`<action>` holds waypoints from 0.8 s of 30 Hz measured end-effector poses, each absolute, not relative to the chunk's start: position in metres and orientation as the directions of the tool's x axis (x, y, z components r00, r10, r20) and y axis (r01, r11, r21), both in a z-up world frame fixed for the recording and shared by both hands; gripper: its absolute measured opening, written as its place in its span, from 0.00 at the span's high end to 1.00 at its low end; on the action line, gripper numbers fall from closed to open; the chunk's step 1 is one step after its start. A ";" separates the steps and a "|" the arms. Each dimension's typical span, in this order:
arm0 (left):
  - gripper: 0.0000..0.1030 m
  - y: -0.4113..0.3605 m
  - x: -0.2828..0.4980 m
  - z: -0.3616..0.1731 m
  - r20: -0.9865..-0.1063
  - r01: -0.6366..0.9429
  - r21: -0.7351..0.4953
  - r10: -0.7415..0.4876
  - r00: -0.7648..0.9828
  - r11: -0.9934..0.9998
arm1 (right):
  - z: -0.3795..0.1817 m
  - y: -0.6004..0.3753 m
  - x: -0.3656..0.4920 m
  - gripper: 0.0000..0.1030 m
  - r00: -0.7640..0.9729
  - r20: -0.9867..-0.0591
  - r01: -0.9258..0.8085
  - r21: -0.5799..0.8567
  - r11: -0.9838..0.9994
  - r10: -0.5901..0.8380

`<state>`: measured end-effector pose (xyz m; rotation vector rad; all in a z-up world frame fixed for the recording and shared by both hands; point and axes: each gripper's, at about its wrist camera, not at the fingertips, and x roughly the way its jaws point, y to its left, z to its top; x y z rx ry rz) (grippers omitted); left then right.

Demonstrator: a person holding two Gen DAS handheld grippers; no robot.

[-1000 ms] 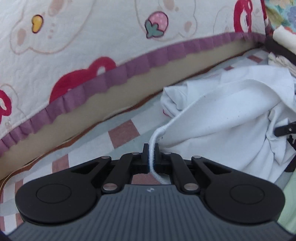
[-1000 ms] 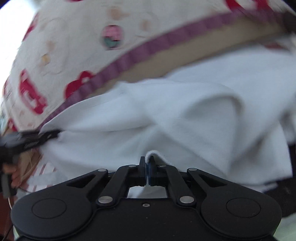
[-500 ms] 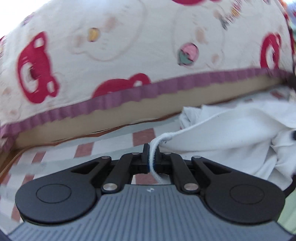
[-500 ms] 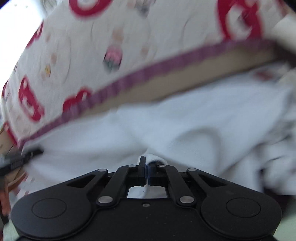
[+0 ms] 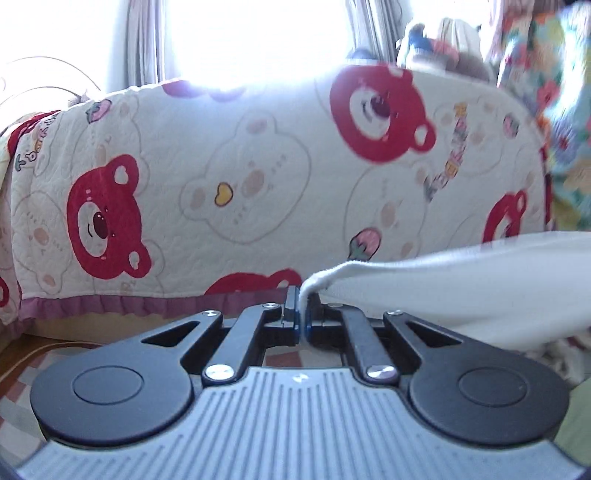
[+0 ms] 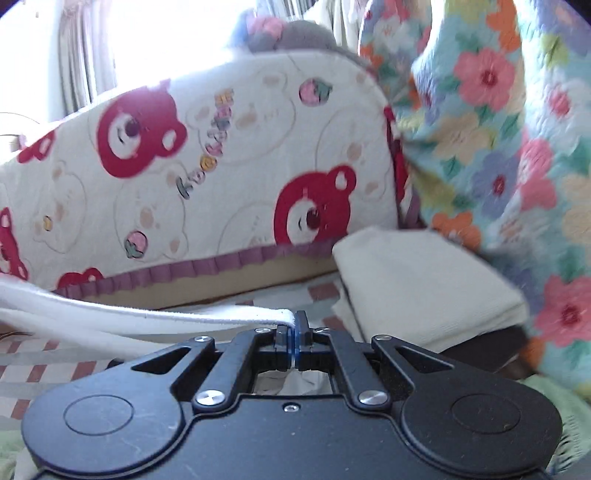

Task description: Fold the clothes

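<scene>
Two claws are working one white cotton garment (image 5: 461, 295), and compared with a second ago I have both raised: my wrist views then looked down on the cloth heaped on the checked red-and-white sheet (image 6: 44, 365), and now they look level at the cream quilted cover printed with red bears (image 5: 258, 192), the bright window (image 5: 251, 33) above it, and the garment drawn out in a band between my two hands. The left claw (image 5: 303, 314) remains pinched fully closed on a rolled hem of the garment, which runs off to the right of that view, clear of the sheet near the claw. The right claw (image 6: 293, 341) is likewise closed tight on a thick white edge of the same garment (image 6: 147, 317), which stretches away to the left of its view, low over the checked sheet. No containers are in play; a folded cream cloth (image 6: 417, 284) lies on the bed to the right, against the bear cover's purple frill (image 6: 207, 266), and a flowered quilt of pink, orange and blue blooms (image 6: 498, 129) hangs beside it. Both claws point roughly level toward the bear cover.
</scene>
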<state>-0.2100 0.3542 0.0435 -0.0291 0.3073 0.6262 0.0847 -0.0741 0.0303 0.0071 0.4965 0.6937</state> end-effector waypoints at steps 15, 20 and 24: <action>0.97 0.337 -0.318 -0.015 -0.545 -0.553 0.050 0.487 0.682 0.831 | -0.070 -0.097 0.048 0.97 0.240 -0.682 -0.694 0.377 0.614 0.691; 0.97 0.370 -0.295 -0.059 -0.607 -0.566 0.029 0.464 0.645 0.824 | -0.106 -0.057 0.083 0.97 0.151 -0.682 -0.513 0.564 0.647 0.715; 0.97 0.406 -0.274 -0.075 -0.636 -0.545 -0.006 0.417 0.649 0.838 | -0.123 -0.036 0.085 0.97 0.125 -0.654 -0.356 0.672 0.649 0.746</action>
